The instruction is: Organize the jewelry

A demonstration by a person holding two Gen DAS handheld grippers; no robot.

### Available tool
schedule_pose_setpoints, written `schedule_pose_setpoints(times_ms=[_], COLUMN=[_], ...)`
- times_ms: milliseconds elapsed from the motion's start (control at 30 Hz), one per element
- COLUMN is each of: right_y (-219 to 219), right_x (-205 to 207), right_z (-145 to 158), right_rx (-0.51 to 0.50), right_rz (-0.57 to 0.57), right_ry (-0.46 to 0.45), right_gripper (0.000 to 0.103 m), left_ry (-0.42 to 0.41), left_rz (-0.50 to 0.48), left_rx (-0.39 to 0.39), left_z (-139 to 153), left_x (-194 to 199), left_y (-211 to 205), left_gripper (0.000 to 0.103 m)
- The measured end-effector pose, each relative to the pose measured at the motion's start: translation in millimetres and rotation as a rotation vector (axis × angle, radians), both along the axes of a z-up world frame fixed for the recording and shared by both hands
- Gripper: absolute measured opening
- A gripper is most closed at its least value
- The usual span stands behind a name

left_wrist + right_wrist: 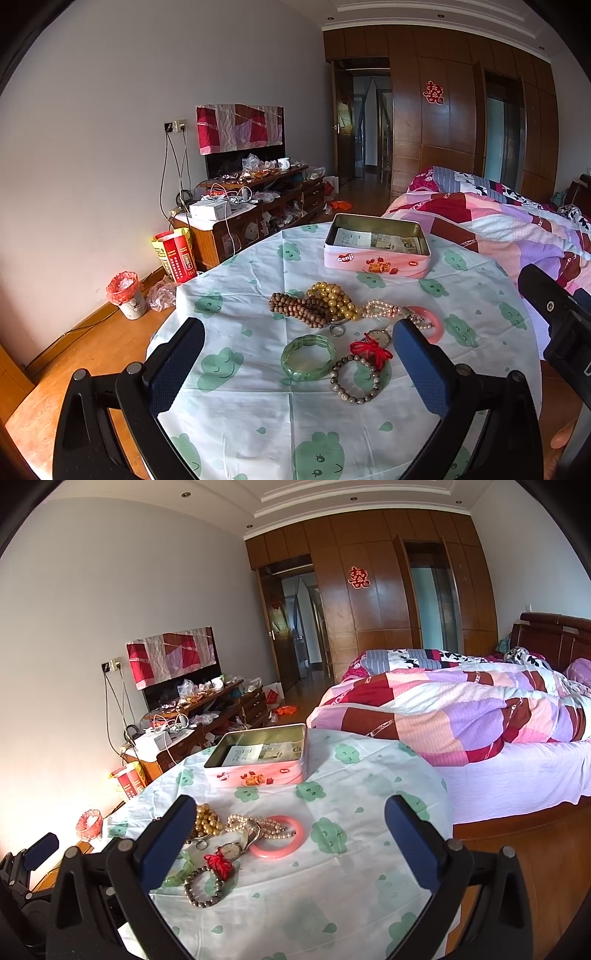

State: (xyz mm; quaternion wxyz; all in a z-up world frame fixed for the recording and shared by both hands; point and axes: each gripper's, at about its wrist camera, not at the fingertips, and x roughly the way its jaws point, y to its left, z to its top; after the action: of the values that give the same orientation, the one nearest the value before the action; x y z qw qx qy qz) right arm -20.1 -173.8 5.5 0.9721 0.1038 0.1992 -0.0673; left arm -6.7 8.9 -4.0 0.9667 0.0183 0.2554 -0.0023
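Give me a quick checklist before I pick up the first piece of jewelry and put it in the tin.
1. Left gripper open: ok.
2. Right gripper open: ok.
3. Pink tin lid off: ok.
4. Room in tin: ok, only papers lie inside.
5. Green bangle lying apart from the rest: ok.
6. Pearl strand free of the watch and pink bangle: not ok, they overlap.

The room had pale walls (92, 129) and a wooden floor (85, 354). A wall of brown wooden wardrobes (373, 602) stood at the far end, beside an open door (364, 122). A bed (461, 709) with a patchwork quilt was on the right, and a cluttered low cabinet (255, 206) on the left
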Motion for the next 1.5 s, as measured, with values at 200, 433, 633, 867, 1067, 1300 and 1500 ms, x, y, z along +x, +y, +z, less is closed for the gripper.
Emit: schedule_pose_setpoints(times_ms=[200,433,633,867,1067,1300,1500], right_y=[-0.4,0.3,0.3,0.3,0.6,1.6,2.9], right_x=[0.4,0.8,1.1,1.5,2.2,1.9,1.2], right_z=[0.2,-0.6,-0.8,-0.3,-0.3,-2.2,-3.5], right_rx=[0.0,0.002,0.001,0.001,0.003,0.003,0.004], right_rz=[0.0,0.001,0.0,0.0,0.001,0.001,0.001], right_ry=[0.001,0.003,0.004,0.004,0.008,0.008,0.011], right_gripper=[0.103,0.103,0.103,0.103,0.103,0.103,0.103], left_ry=[-0.002,-0.003,-0.003,-0.002,-0.001,-0.002,0.003], left_rz=[0.0,0.0,0.001,0.001,0.0,0.001,0.002], left_rx=[0.001,0.002,0.002,0.002,0.002,0.004,0.003], left_z=[-0.6,-0.1,-0.3,0.0,-0.4,-0.3,-1.2], left_x=[-0.3,-0.7,-0.6,-0.8,-0.5,-0.7,-0.9], left_y=[-0.7,0.5,-0.2,0.0,-0.9,-0.5,0.1], left_gripper=[0.102,0.102,0.102,0.102,0.102,0.102,0.102])
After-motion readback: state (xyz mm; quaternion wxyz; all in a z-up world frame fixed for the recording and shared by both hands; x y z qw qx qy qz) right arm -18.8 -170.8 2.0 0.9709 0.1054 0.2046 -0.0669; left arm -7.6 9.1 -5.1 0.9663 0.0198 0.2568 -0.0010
